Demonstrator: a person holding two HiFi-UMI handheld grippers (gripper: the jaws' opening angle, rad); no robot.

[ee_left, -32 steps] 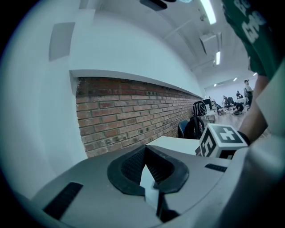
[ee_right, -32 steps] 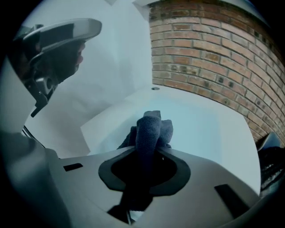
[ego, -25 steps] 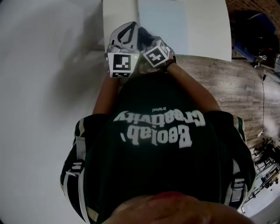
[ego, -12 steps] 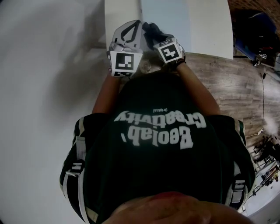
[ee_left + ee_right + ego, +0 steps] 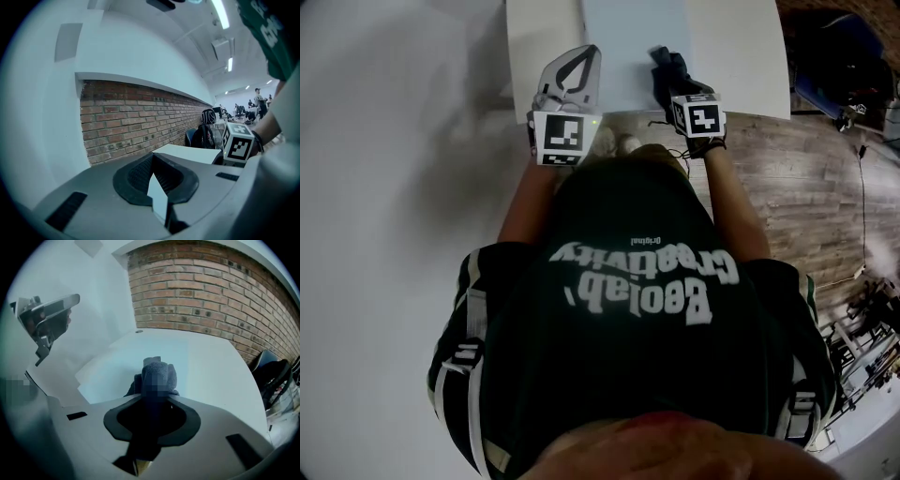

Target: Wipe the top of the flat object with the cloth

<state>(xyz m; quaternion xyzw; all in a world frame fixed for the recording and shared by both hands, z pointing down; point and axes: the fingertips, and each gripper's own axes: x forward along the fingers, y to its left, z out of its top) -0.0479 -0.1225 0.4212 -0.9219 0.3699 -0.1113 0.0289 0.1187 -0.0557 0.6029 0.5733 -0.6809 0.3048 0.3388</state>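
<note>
While the left gripper (image 5: 584, 61) clamps the near left edge of the flat object (image 5: 628, 37), a pale blue sheet at top centre of the head view on a white table (image 5: 741, 56), the right gripper (image 5: 672, 82) is closed on a bunched dark cloth (image 5: 664, 62) and sets it over the sheet's near right part; in the left gripper view a thin pale sliver of the sheet shows pinched between the jaws, a hold that appears meant to stop the sheet sliding under the wipe; in the right gripper view the cloth juts forward from the shut jaws, low over the pale surface, though contact cannot be confirmed. The sheet runs off the top of the frame, leaving open surface ahead and left of the cloth; its right edge lies just beside the cloth, with bare tabletop beyond; the table's near edge, bordering the wooden floor (image 5: 806, 187), sits close under both grippers, so strokes likely have most room going away from the person.
</note>
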